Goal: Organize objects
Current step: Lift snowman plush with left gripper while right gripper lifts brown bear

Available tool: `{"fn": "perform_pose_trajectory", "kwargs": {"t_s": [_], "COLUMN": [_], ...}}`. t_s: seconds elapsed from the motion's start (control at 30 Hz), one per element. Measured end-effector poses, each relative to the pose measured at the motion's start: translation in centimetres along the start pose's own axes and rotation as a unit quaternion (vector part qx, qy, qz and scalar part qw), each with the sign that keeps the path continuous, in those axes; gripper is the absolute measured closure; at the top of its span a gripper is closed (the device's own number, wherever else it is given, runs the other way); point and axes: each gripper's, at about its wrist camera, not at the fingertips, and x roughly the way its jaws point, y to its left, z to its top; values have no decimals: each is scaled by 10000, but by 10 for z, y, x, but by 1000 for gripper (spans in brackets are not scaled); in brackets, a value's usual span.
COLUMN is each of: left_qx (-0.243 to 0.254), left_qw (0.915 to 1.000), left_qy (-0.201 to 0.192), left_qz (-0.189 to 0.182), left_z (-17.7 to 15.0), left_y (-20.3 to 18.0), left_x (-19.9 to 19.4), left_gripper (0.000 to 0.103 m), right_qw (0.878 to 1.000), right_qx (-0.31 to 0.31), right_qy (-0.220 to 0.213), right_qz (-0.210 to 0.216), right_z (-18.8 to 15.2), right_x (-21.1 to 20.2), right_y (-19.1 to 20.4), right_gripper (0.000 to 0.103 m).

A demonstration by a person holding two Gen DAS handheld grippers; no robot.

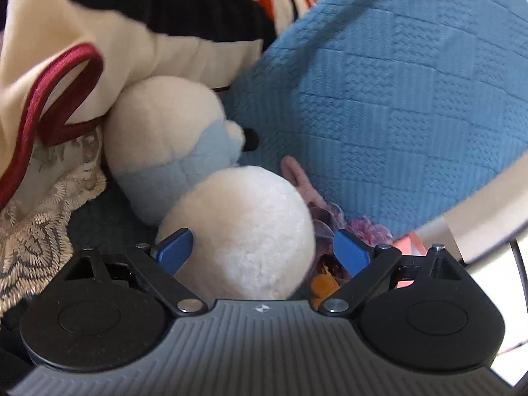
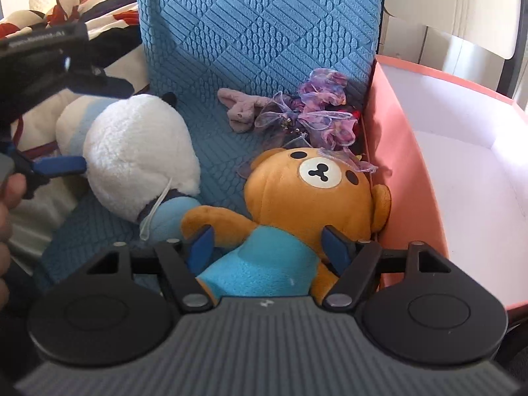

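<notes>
A blue textured cushion [image 2: 260, 33] carries an orange plush bear in a blue shirt [image 2: 310, 194], head pointing away, beside a pink cardboard box [image 2: 406, 165]. The right gripper [image 2: 267, 247] straddles its torso, jaws spread. The left gripper [image 1: 260, 252], jaws parted, brackets a white-and-blue plush toy [image 1: 244, 234] lying lengthwise away.

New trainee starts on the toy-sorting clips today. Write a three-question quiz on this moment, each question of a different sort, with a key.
1. True or false: the left hand-held gripper has its fingers on either side of the white plush toy.
2. Multiple choice: what lies against the pink box, on its outer wall?
A. a striped blanket
B. the brown bear plush
C. a lace cloth
3. Fill in: the purple ribbon bow lies on the ____ cushion.

Key
1. True; the jaws are spread around it, not pressed in.
2. B; the bear's ear and head touch the box wall, with the right hand-held gripper open around its blue-clad body.
3. blue
</notes>
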Motion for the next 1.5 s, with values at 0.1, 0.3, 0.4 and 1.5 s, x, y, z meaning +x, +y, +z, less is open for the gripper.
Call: {"fn": "perform_pose_trajectory", "kwargs": {"t_s": [0.1,0.3,0.4,1.5], "left_qx": [-612,-1439,-1625,-2333], "left_qw": [9981,9887,9865,9707], "left_qy": [-38,-26,-32,414], "left_qz": [-100,-426,-200,-398], "left_z": [6,13,13,9], "left_y": [15,40,46,64], "left_x": [2,3,5,43], "left_gripper": [7,5,5,0], "right_qw": [10000,10000,10000,9959], "right_qx": [16,-16,-42,297], "right_qy": [19,53,56,843], "right_qz": [-15,5,2,116], "right_z": [0,-1,-1,-8], "right_x": [0,0,0,30], "right_y": [-1,-1,0,-4], "right_gripper": [29,29,29,26]}}
